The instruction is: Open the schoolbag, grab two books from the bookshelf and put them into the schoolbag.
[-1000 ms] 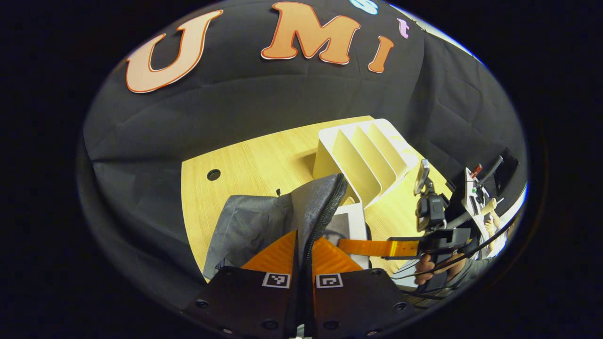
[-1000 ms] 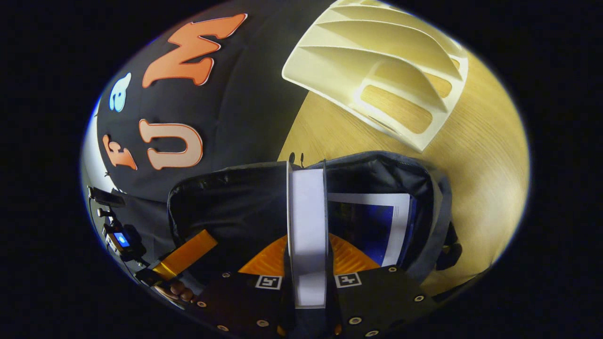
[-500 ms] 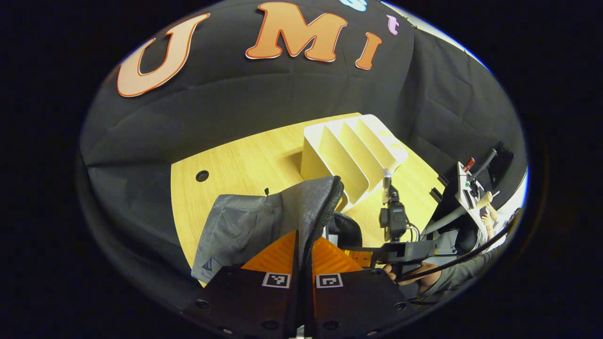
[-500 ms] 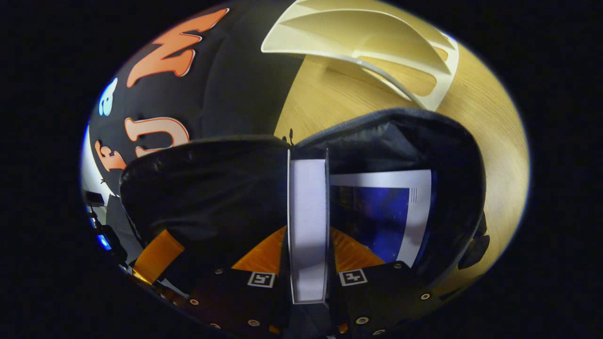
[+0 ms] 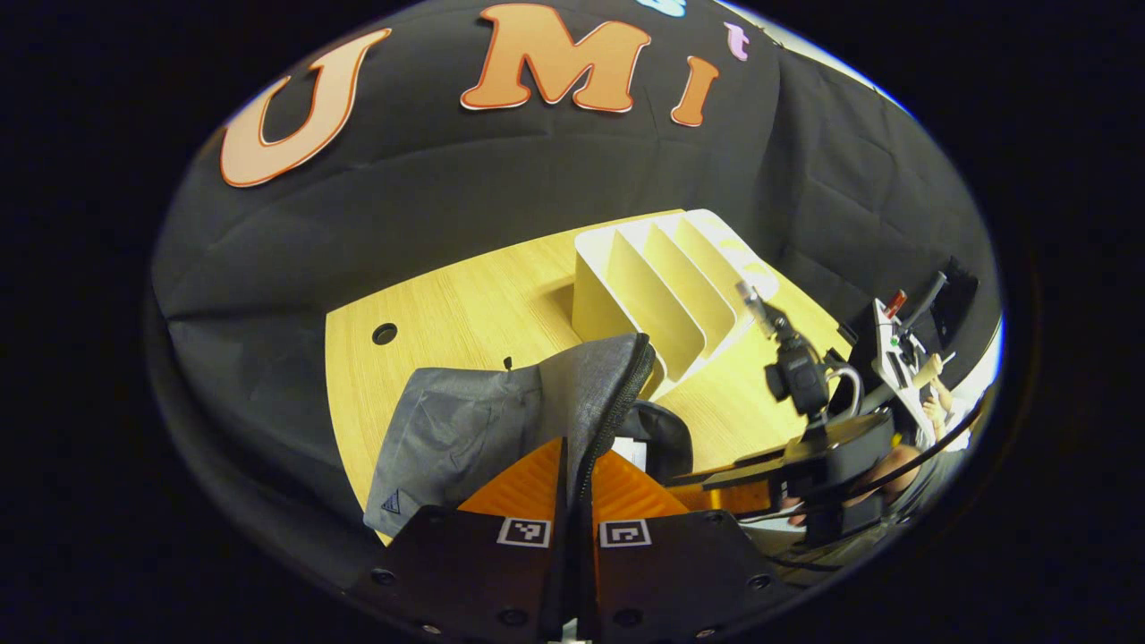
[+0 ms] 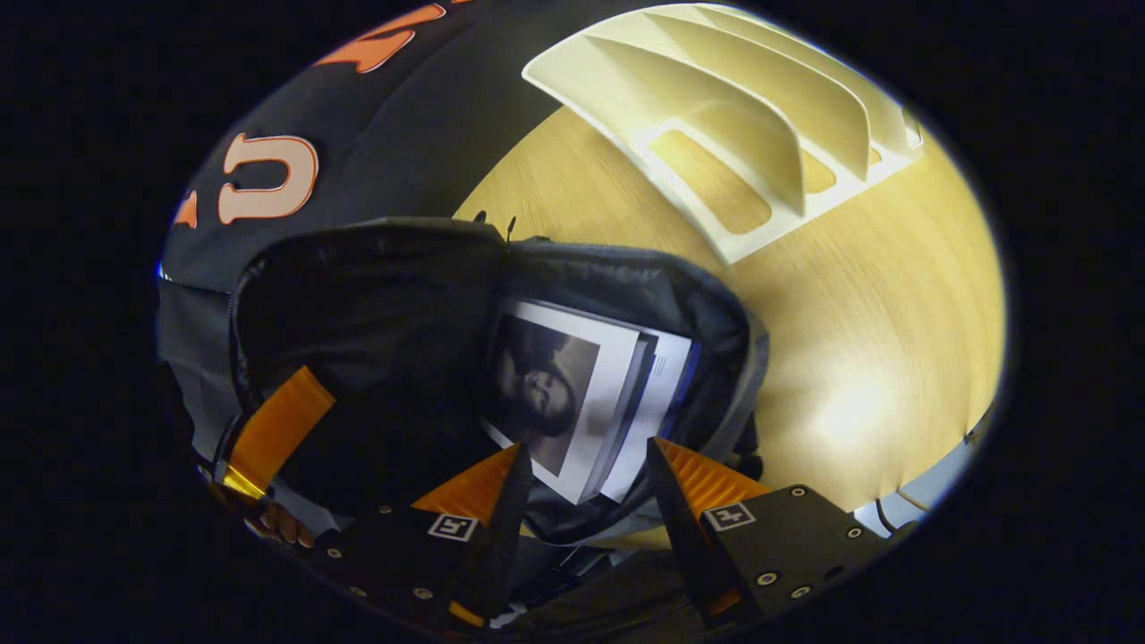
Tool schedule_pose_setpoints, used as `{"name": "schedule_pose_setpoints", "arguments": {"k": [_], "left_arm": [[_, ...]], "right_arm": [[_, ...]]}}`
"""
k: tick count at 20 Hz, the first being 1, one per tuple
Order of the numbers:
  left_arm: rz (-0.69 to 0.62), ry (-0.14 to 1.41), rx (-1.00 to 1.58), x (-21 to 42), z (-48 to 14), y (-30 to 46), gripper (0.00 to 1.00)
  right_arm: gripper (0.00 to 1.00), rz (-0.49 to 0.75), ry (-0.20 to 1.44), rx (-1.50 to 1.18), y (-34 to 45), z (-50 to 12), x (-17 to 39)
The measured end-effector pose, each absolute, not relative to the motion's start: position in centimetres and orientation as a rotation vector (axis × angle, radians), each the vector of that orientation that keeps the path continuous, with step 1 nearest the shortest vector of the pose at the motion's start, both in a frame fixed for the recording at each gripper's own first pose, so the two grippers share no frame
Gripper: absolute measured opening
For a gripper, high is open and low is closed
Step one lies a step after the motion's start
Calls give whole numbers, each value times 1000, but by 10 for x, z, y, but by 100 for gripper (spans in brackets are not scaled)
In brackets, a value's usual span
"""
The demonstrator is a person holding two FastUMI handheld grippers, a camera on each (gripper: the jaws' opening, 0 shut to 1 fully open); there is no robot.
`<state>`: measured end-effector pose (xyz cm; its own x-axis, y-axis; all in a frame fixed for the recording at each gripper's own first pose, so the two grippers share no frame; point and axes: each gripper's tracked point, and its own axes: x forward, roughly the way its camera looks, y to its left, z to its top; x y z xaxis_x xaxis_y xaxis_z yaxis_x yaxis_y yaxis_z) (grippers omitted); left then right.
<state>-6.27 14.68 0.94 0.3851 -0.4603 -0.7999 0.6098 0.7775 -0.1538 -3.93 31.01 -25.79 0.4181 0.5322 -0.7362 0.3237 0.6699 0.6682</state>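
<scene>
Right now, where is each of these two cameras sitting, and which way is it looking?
Left gripper view: rides the left gripper, facing across the table toward the bookshelf; its fingers pinch the schoolbag flap.
Right gripper view: rides the right gripper, looking down into the open schoolbag at two books; its fingers stand apart.
Both share the schoolbag, bookshelf and table; each also catches the other gripper.

Left tongs (image 5: 577, 483) pinched closed; right tongs (image 6: 586, 487) spread wide, holding nothing.
</scene>
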Motion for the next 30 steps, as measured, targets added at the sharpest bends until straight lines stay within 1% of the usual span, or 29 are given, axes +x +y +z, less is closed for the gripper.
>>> {"name": "schedule_pose_setpoints", "arguments": {"k": [1, 3, 5, 6, 8, 11, 12, 13, 14, 16, 18, 19, 20, 21, 23, 24, 26, 28, 30], "left_arm": [[-690, 951, 187, -63, 8, 147, 6], [-694, 939, 207, -62, 2, 141, 7], [-688, 928, 212, -61, -4, 139, 6], [-679, 924, 206, -61, -6, 136, 7], [-657, 922, 202, -66, -12, 133, 6], [-642, 906, 240, -79, -15, 120, 12], [-641, 910, 243, -85, -15, 112, 15], [-634, 909, 251, -92, -19, 104, 31], [-620, 899, 262, -95, -20, 97, 34], [-573, 897, 252, -105, -25, 81, 37], [-518, 895, 216, -116, -24, 65, 51], [-493, 882, 192, -119, -19, 52, 52], [-468, 858, 172, -119, -12, 39, 57], [-446, 834, 155, -118, -4, 26, 68], [-397, 771, 118, -114, 13, -1, 86], [-373, 733, 104, -115, 21, -14, 89], [-321, 637, 76, -110, 49, -45, 89], [-290, 540, 42, -108, 79, -75, 92], [-254, 444, 3, -104, 111, -92, 92]], "right_arm": [[77, 140, 1152, 880, 300, -251, -37], [79, 100, 1103, 872, 274, -238, -32], [80, 59, 1049, 823, 246, -231, -29], [82, 42, 1031, 795, 232, -227, -29], [89, 30, 1001, 748, 207, -213, -26], [93, 49, 931, 710, 181, -195, -22], [94, 56, 904, 698, 171, -189, -19], [94, 74, 883, 679, 161, -184, -20], [95, 93, 868, 650, 152, -180, -20], [96, 119, 832, 570, 128, -174, -21], [97, 139, 780, 491, 102, -162, -20], [97, 153, 752, 458, 93, -156, -18], [97, 159, 720, 425, 82, -148, -14], [97, 171, 684, 391, 70, -141, -13], [97, 186, 610, 329, 48, -124, -10], [97, 201, 579, 301, 38, -116, -8], [97, 251, 519, 254, 28, -102, -10], [96, 270, 461, 207, 15, -88, -10], [96, 274, 402, 170, 3, -69, -8]]}}
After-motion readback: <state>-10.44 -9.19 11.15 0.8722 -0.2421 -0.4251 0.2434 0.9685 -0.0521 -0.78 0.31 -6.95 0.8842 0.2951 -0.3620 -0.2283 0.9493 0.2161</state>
